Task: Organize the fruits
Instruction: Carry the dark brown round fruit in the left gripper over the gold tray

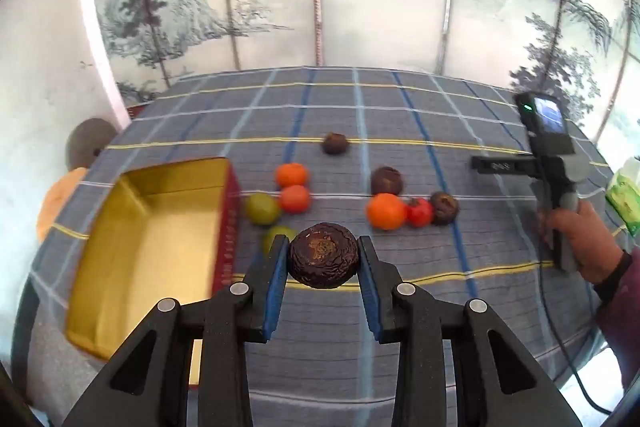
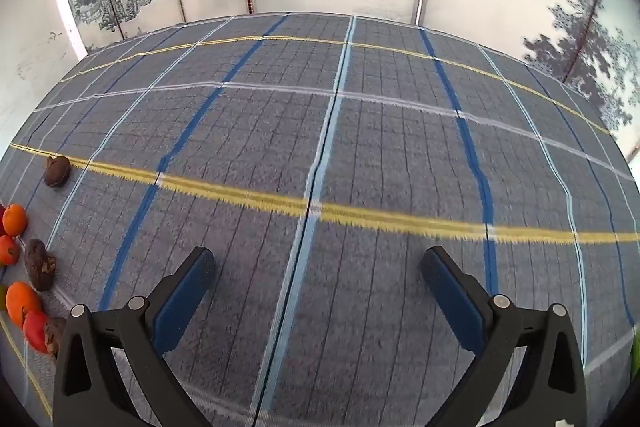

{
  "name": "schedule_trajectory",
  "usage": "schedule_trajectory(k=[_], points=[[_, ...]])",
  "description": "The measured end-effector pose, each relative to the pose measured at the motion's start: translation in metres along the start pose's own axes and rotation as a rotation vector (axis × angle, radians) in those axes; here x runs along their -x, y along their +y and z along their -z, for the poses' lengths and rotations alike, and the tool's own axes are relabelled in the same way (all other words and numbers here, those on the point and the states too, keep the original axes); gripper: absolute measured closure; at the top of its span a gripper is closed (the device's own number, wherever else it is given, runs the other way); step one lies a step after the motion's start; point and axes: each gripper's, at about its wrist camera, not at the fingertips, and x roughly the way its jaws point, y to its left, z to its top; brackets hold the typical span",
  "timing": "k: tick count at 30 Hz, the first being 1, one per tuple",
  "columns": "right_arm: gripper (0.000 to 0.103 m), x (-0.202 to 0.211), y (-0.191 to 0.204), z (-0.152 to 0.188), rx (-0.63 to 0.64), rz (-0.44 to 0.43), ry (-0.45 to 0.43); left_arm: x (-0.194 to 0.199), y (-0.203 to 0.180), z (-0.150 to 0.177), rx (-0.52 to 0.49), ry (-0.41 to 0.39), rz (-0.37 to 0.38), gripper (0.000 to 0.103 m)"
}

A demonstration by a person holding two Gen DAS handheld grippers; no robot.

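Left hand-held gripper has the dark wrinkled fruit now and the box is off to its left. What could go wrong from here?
1. The dark wrinkled fruit is round and pinched only at its sides by the left hand-held gripper; it might roll out in transit.
2. The green fruit sits just behind the left finger, so a low swing toward the gold-lined box could knock it.
3. The box's near wall may catch the fruit if carried low.

The left hand-held gripper (image 1: 323, 254) clamps a dark wrinkled fruit (image 1: 323, 255) above the checked table (image 1: 400, 327). A gold-lined box (image 1: 120, 267) lies open at left; orange, green and brown fruits sit beyond.
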Motion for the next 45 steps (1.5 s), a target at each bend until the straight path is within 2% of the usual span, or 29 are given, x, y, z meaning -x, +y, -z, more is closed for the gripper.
schedule_trajectory(k=[5,7,12,18,23,30,45], points=[[0.000,0.012,0.005,0.016,-0.038,0.031,0.000,0.008,0.026,0.000,0.026,-0.007,-0.044,0.068],[0.000,0.016,0.006,0.021,-0.055,0.042,0.000,-0.005,0.043,-0.001,0.033,0.010,-0.040,0.068],[0.000,0.017,0.007,0.022,-0.059,0.047,0.000,-0.002,0.065,-0.002,0.012,0.006,-0.095,0.068],[0.000,0.016,0.007,0.022,-0.063,0.049,0.000,-0.026,0.099,-0.005,0.012,0.017,-0.116,0.068],[0.001,0.017,0.008,0.022,-0.070,0.056,0.001,-0.040,0.125,-0.012,-0.023,0.041,-0.174,0.068],[0.001,0.016,0.008,0.021,-0.075,0.060,0.000,-0.059,0.152,-0.022,-0.020,0.055,-0.189,0.068],[0.001,0.015,0.008,0.021,-0.075,0.060,0.000,-0.089,0.182,-0.039,-0.004,0.090,-0.200,0.068]])
